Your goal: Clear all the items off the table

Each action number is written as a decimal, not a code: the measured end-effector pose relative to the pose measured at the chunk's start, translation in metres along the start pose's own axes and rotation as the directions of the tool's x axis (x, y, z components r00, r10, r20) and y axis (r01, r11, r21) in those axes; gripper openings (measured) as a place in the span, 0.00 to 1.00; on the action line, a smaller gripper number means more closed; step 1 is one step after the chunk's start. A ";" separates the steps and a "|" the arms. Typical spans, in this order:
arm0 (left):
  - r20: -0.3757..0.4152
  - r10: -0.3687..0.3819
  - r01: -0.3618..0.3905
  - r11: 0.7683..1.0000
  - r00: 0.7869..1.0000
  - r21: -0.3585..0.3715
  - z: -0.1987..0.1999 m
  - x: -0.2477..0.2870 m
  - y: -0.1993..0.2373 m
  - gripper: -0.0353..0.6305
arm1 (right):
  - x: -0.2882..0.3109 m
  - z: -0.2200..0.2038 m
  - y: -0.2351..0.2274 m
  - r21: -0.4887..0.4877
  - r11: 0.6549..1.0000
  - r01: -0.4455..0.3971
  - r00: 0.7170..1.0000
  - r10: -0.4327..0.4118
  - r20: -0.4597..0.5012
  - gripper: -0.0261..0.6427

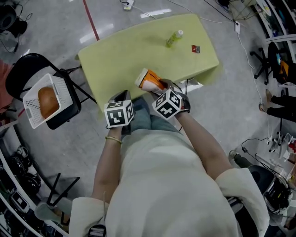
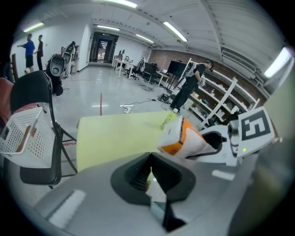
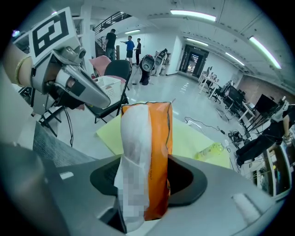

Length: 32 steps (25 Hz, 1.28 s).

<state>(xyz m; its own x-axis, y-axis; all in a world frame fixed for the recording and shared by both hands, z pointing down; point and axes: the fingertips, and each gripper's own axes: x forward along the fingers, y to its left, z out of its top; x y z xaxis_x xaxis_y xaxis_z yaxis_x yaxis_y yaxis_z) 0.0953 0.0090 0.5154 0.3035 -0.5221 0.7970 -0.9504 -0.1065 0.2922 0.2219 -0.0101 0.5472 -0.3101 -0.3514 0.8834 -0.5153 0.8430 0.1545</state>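
An orange and white snack bag [image 1: 149,80] hangs over the near edge of the yellow-green table [image 1: 125,55], and my right gripper [image 1: 160,86] is shut on it. In the right gripper view the bag [image 3: 146,152] stands upright between the jaws of that gripper [image 3: 147,186]. My left gripper [image 1: 121,98] is beside it at the table's near edge, shut and empty; in its own view the left gripper [image 2: 150,177] shows its jaws pressed together. A yellow-green bottle [image 1: 175,38] lies at the far side of the table. A small red item [image 1: 195,48] lies to its right.
A white basket [image 1: 33,109] with a round brown thing [image 1: 48,102] in it sits on a black chair [image 1: 69,104] left of the table. Cables [image 1: 152,14] run over the grey floor beyond the table. An office chair [image 1: 263,60] and shelves stand at the right.
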 end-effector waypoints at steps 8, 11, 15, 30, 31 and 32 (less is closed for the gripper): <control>0.033 0.004 -0.004 1.000 0.999 0.016 -0.010 -0.021 -0.007 0.07 | -0.024 0.003 0.019 0.000 1.000 0.012 0.999 -0.011 0.049 0.41; 0.045 0.008 -0.009 1.000 0.999 0.017 -0.013 -0.029 -0.011 0.07 | -0.034 0.002 0.026 -0.010 1.000 0.010 0.998 -0.009 0.059 0.41; 0.061 0.020 -0.021 1.000 0.998 0.018 -0.016 -0.037 -0.014 0.07 | -0.041 -0.001 0.032 -0.017 1.000 0.011 0.997 -0.009 0.072 0.41; 0.112 0.061 -0.062 0.998 0.992 0.001 -0.028 -0.070 -0.015 0.07 | -0.063 0.011 0.053 -0.007 1.000 -0.003 0.991 0.004 0.137 0.41; 0.117 0.066 -0.065 0.998 0.991 -0.006 -0.028 -0.073 -0.014 0.07 | -0.064 0.014 0.054 -0.014 1.000 -0.007 0.990 0.009 0.141 0.41; 0.123 0.071 -0.070 0.997 0.990 -0.014 -0.028 -0.075 -0.013 0.07 | -0.064 0.016 0.056 -0.021 1.000 -0.012 0.989 0.015 0.144 0.41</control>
<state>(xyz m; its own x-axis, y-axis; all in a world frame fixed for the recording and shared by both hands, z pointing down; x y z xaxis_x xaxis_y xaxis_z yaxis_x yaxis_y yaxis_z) 0.0871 0.0736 0.4667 0.2248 -0.6284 0.7447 -0.9682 -0.0580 0.2433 0.2005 0.0534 0.4921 -0.4298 -0.3939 0.8124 -0.4948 0.8554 0.1530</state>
